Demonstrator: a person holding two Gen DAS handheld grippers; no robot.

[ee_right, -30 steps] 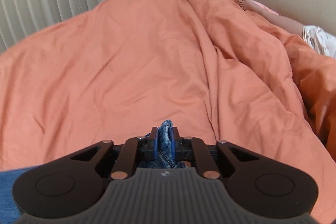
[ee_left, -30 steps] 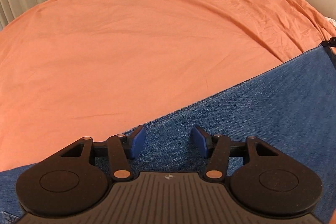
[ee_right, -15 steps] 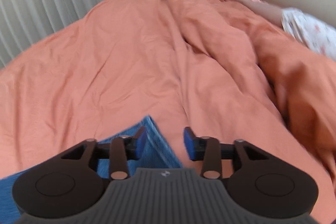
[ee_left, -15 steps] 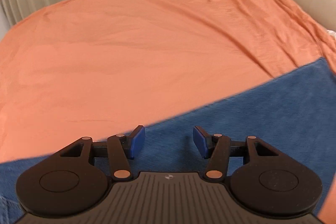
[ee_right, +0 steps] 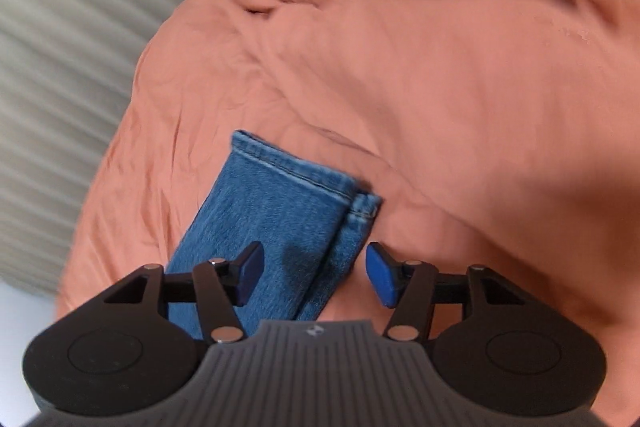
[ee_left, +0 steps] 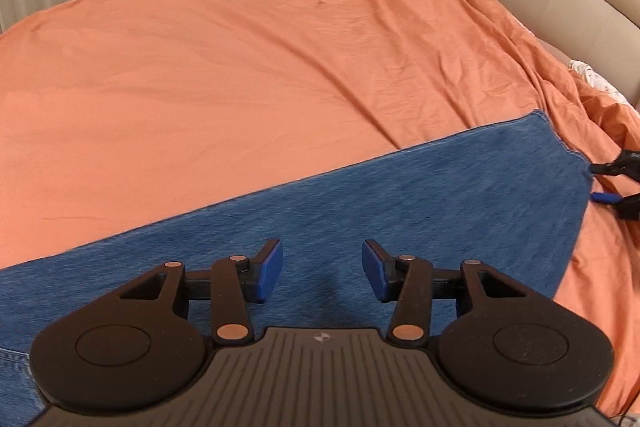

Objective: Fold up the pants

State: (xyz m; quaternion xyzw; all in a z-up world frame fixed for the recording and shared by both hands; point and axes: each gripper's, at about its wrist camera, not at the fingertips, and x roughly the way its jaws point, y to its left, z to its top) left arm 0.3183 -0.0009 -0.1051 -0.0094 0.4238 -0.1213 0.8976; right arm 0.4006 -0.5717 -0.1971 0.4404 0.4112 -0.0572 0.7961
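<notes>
Orange bedding (ee_left: 224, 75), blue denim pants (ee_left: 400, 203) — flat, hemmed

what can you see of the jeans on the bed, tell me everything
The jeans are blue denim, lying flat on the orange bedcover. The right wrist view shows the hemmed leg end with pale stitching, a second layer peeking out beside it. Neither gripper presses on them: the left gripper and right gripper are apart above the cloth.

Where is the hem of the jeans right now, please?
In the right wrist view, the hem lies flat on the orange bedspread, just ahead of the right gripper.
</notes>
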